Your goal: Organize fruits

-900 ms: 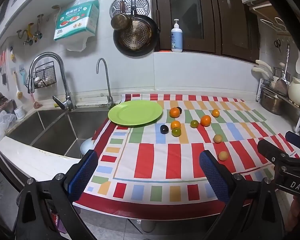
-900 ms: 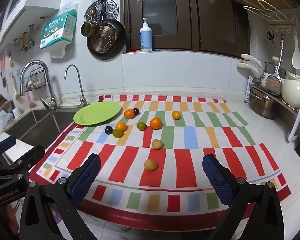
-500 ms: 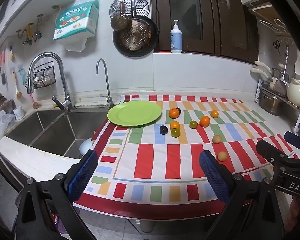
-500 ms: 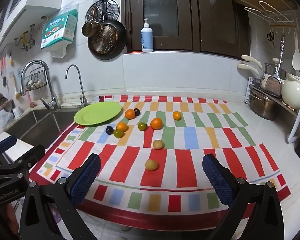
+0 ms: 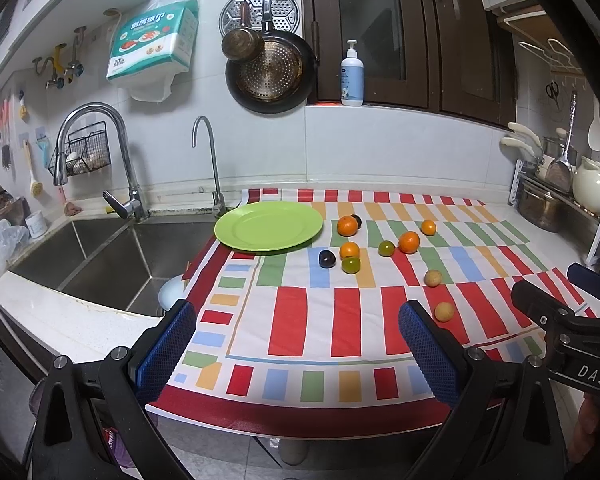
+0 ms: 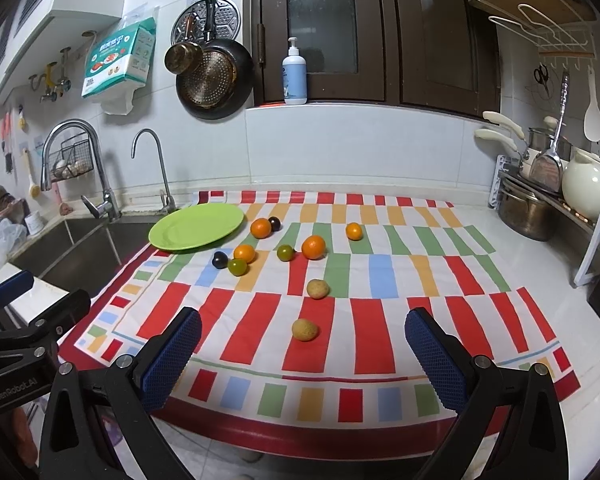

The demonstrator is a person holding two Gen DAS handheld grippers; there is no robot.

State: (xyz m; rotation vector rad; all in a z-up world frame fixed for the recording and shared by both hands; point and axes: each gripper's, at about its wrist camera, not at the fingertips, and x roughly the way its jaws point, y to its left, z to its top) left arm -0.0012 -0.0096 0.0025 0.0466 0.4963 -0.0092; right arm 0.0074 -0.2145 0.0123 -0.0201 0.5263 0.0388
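Beside the green plate (image 6: 196,227) lie round fruits; left gripper (image 5: 298,346) and right gripper (image 6: 303,356) gape empty.

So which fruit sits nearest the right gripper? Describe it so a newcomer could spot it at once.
Start at the striped cloth covering the counter, with the green plate at its far left. Come to the near edge, between the right gripper fingers: the nearest yellowish-tan fruit lies alone on a red stripe, closer than its tan twin.

White tiled wall (image 5: 380,148), steel sink (image 5: 100,256), dark cabinets (image 6: 380,28)
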